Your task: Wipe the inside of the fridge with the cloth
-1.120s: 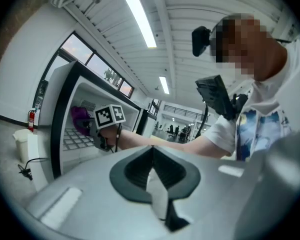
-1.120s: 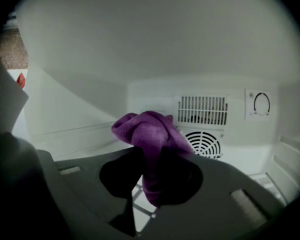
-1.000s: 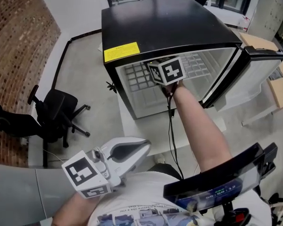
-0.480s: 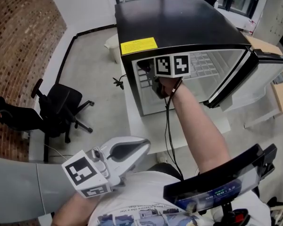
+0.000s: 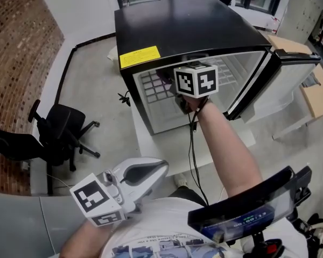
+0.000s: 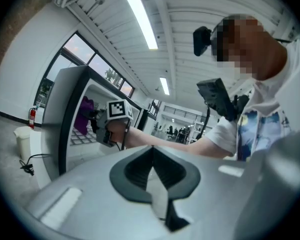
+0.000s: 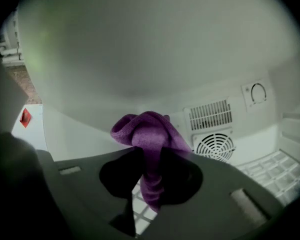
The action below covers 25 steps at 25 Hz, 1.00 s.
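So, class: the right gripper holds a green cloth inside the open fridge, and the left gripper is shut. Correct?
No: the cloth is purple, not green, as the right gripper view shows. The right gripper does hold it inside the open fridge, and the left gripper is shut.

Low white table (image 5: 162, 150) bears the black fridge (image 5: 188, 28) (door open); chair (image 5: 59, 134) on floor (image 5: 97, 79)

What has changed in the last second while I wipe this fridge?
The right claw swept the purple cloth left inside the fridge, then back right. It kept its grip; the left claw stayed shut, empty, near the torso; the fridge door stayed open.
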{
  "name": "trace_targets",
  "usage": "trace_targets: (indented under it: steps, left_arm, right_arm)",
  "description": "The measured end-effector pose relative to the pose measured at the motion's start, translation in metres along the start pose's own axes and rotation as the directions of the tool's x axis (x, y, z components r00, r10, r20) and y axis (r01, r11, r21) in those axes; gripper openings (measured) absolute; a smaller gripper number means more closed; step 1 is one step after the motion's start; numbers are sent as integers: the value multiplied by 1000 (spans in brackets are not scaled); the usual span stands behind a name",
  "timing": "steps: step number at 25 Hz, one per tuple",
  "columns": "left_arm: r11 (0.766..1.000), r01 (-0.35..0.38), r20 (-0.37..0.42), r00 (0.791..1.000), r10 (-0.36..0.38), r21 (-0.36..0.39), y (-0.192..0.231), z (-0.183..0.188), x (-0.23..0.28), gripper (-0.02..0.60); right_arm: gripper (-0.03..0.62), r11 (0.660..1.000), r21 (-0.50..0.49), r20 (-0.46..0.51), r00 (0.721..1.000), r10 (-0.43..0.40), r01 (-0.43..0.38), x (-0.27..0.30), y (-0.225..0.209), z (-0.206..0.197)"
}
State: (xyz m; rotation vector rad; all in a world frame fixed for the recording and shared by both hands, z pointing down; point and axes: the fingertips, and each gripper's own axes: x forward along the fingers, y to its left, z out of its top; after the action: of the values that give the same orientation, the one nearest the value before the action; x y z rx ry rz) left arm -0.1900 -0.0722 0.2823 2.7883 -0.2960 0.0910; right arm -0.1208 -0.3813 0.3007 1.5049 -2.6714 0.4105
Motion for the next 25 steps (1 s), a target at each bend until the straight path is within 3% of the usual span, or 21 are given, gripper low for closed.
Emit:
trace_targets:
  steps: [7, 14, 17, 25]
  left_arm:
    - [994, 108, -16, 994, -108, 3, -10, 3, 37, 6]
    - [983, 183, -38, 982, -183, -6, -21, 5, 76, 6]
    - [982, 191, -43, 981, -191, -10, -16, 6, 78, 6]
    - [986, 163, -42, 986, -164, -26, -10, 8, 81, 6]
  right_arm:
    - [78, 983, -81, 19, 986, -164, 165, -66, -70, 11]
    - [78, 886, -279, -13, 921, -390, 371, -118, -146, 8]
    - [78, 876, -304, -45, 913, -406, 375, -114, -153, -3]
    - [78, 919, -231, -88, 934, -347, 320, -94, -140, -22]
